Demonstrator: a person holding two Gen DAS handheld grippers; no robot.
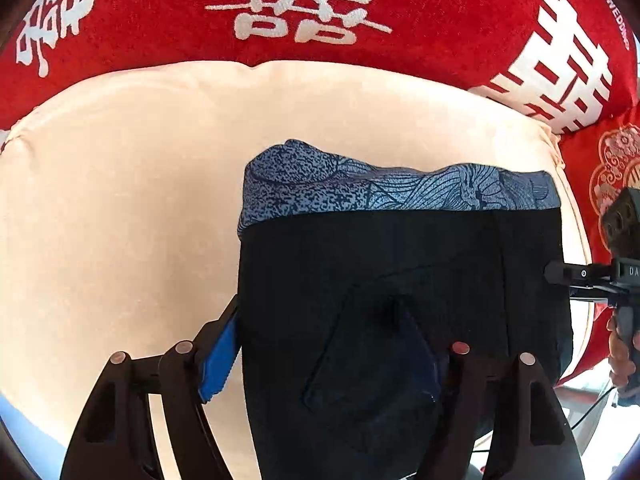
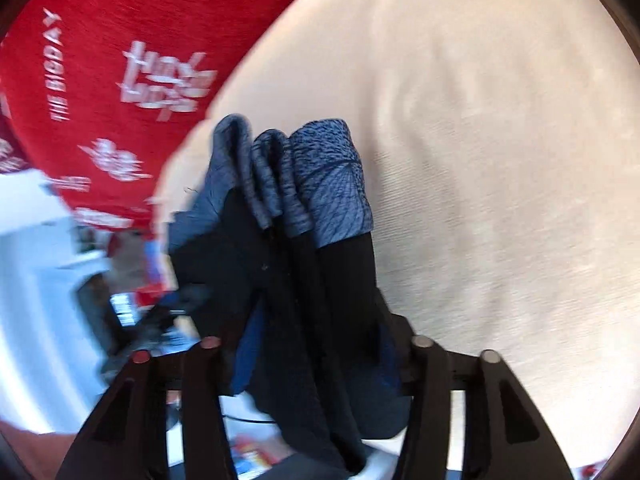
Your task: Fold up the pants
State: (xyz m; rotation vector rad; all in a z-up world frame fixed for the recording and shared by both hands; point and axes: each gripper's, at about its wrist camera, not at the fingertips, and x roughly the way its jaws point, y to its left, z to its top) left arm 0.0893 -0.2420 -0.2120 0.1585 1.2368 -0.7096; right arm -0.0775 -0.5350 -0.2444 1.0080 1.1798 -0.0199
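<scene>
The cream cushion (image 1: 120, 184) lies bare and open to the left of the pants (image 1: 400, 280) and beyond their patterned far edge. Red pillows (image 1: 320, 8) wall off the far side and the right corner. On the right, the other tongs (image 1: 560, 274) and the hand (image 1: 622, 354) holding them crowd the pants' edge.

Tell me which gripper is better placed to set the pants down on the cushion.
Left, probably: the left gripper has the pants over the cream cushion; the right gripper hangs at its edge.
</scene>
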